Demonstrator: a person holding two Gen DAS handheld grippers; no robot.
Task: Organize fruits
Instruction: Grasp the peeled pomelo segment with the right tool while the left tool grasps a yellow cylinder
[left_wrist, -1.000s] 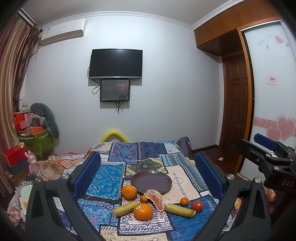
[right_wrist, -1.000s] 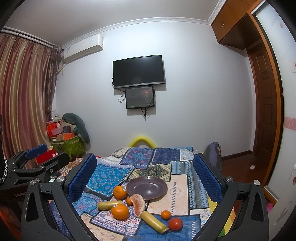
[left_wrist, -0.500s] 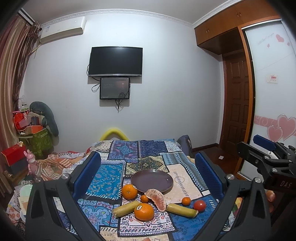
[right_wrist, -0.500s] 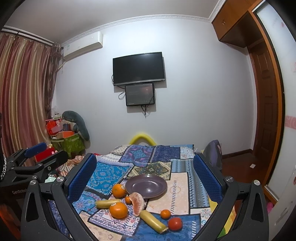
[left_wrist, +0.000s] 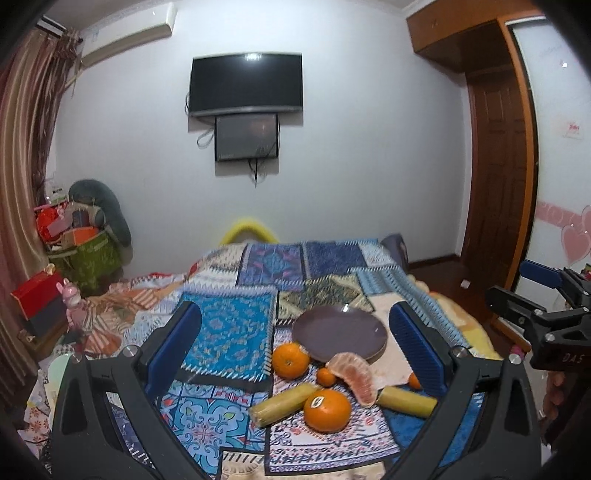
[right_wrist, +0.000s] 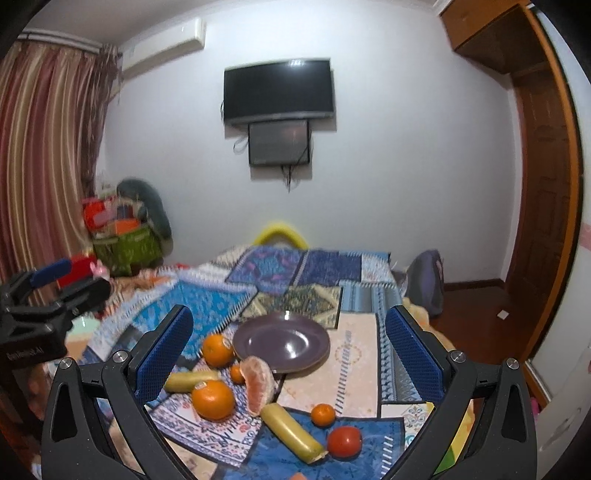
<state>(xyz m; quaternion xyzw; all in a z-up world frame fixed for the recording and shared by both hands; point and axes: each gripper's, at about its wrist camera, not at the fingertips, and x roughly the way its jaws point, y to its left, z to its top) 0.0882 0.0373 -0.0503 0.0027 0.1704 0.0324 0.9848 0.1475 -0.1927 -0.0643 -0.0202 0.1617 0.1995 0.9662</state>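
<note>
Over the last second both claws have come forward and dipped toward the bed (left_wrist: 236, 332), so the fruit now sits larger and lower in each view; nothing on the quilt has shifted, which suggests the task is at its approach stage with no fruit yet gathered. The left claw (left_wrist: 295, 354) and the right claw (right_wrist: 288, 354) each stand wide open and hold nothing, their blue ribbed pads well apart. The smooth, glossy purple plate (right_wrist: 295, 332) lies bare on the soft patchwork quilt. Just in front of it are a dimpled orange (right_wrist: 218, 349), a peeled, pithy citrus half (right_wrist: 260, 384) touching the plate's near rim, and a tiny tangerine (right_wrist: 236, 373) between them. Nearer lie a stickered orange (right_wrist: 213, 399), two stubby yellow cylinders that look like banana pieces (right_wrist: 291, 432) (right_wrist: 190, 380), another small tangerine (right_wrist: 323, 414) and a shiny red tomato (right_wrist: 344, 441). The round fruits may roll on the yielding fabric.
</note>
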